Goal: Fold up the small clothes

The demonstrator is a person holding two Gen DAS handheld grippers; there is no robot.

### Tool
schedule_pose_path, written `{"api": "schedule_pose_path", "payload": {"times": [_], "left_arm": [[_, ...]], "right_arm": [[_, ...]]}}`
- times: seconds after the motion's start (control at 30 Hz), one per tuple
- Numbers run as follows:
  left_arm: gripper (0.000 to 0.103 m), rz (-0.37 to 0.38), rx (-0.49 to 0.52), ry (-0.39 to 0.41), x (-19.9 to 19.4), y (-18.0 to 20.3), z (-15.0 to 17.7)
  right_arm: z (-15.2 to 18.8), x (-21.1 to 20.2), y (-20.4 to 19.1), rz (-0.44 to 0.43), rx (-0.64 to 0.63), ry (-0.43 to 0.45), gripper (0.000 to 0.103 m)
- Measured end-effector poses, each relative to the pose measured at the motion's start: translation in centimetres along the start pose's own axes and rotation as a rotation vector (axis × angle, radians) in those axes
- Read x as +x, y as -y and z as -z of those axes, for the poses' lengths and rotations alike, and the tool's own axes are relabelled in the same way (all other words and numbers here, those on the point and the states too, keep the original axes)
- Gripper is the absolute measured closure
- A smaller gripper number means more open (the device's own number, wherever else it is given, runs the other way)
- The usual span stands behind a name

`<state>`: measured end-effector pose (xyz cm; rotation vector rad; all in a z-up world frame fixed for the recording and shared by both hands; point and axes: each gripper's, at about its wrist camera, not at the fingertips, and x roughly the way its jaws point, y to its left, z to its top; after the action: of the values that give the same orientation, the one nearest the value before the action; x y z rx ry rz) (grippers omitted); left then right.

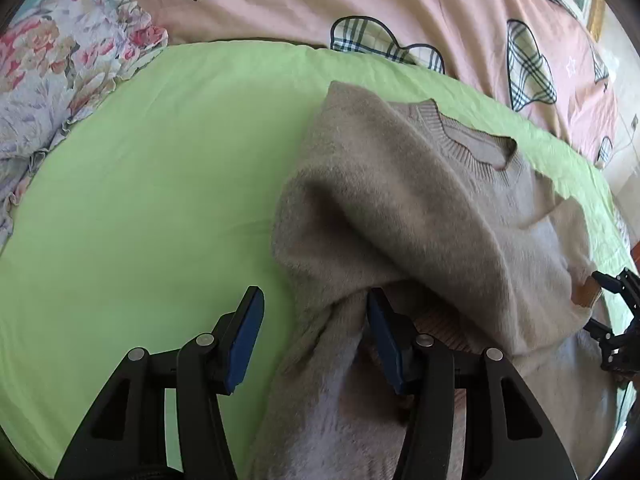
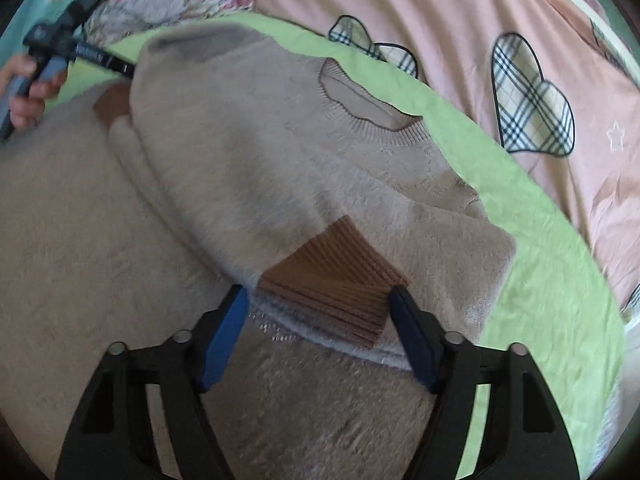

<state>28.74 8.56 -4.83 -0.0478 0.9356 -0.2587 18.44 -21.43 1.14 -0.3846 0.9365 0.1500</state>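
Observation:
A fuzzy beige sweater lies on a green sheet, neckline at the far side, both sleeves folded across the body. My left gripper is open, its fingers astride the sweater's left edge. My right gripper is open, its fingers on either side of a brown ribbed cuff lying on the sweater. The right gripper also shows at the right edge of the left wrist view. The left gripper, in a hand, shows at the upper left of the right wrist view.
A pink quilt with plaid hearts lies beyond the green sheet, also in the right wrist view. A floral pillow sits at the far left. The other brown cuff lies near the left gripper.

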Motion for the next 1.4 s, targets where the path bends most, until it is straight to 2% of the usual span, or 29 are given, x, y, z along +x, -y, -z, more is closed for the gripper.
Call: {"api": "schedule_pose_path", "payload": {"times": [0.07,0.13,0.23,0.4,0.53,0.57,0.6,0.63,0.67,0.73,0.8,0.9,1.0,1.03,1.1,1.17,1.3,1.4], "left_arm": [[0.049,0.002,-0.007,0.002,0.2,0.2,-0.2],[0.049,0.005,-0.008,-0.002,0.5,0.4,-0.4],[0.049,0.002,0.001,-0.008,0.7,0.7,-0.5],[0.049,0.008,-0.002,-0.01,0.7,0.7,-0.5],[0.049,0.008,-0.002,-0.014,0.9,0.8,-0.5],[0.049,0.007,-0.001,-0.014,0.9,0.9,-0.6],[0.049,0.005,0.001,-0.014,1.0,1.0,-0.6],[0.049,0.003,0.003,-0.014,1.0,1.0,-0.7],[0.049,0.001,0.006,-0.011,1.0,1.1,-0.8],[0.049,-0.004,0.011,-0.007,1.0,1.1,-0.9],[0.049,-0.003,0.015,-0.005,1.1,1.0,-0.9],[0.049,0.01,0.021,-0.007,1.1,0.7,-0.7],[0.048,0.012,0.047,-0.011,1.0,0.9,-0.2],[0.048,0.009,0.059,-0.015,1.0,1.0,0.0],[0.048,-0.02,0.082,-0.019,1.2,1.2,0.3],[0.046,-0.048,0.079,-0.013,1.3,1.2,0.4],[0.046,-0.06,-0.02,0.027,0.7,-0.2,0.1],[0.046,-0.046,-0.104,0.051,0.1,-1.3,0.4]], "right_arm": [[0.0,-0.5,1.3,-0.012,0.072,0.016,0.039],[-0.4,-0.6,1.6,-0.014,0.078,0.021,0.039],[-0.7,-0.3,0.8,-0.002,-0.024,0.001,0.039],[-1.5,0.1,-1.2,0.073,-0.24,-0.013,0.037],[-2.0,0.2,-1.2,0.048,-0.287,-0.004,0.033],[-2.1,0.4,-1.1,0.007,-0.278,-0.019,0.033],[-2.2,1.0,-0.7,-0.052,-0.241,-0.053,0.043],[-2.3,1.5,-0.4,-0.086,-0.199,-0.092,0.08],[-2.3,2.1,0.1,-0.105,-0.144,-0.132,0.098],[-2.3,1.7,1.3,-0.166,-0.026,-0.119,0.097],[-2.7,-0.1,2.7,-0.293,0.145,-0.063,0.097],[-3.5,-4.4,5.3,-0.529,0.422,0.09,0.097],[-4.0,-7.7,8.2,-0.687,0.635,0.223,0.097],[-4.2,-8.1,8.7,-0.711,0.68,0.244,0.097],[-4.1,-8.8,10.2,-0.745,0.764,0.287,0.097],[-3.9,-8.2,11.3,-0.7,0.803,0.289,0.097],[-2.0,-4.4,11.9,-0.653,0.905,0.186,0.097],[1.0,-0.6,12.0,-0.622,1.019,0.072,0.097]]}}
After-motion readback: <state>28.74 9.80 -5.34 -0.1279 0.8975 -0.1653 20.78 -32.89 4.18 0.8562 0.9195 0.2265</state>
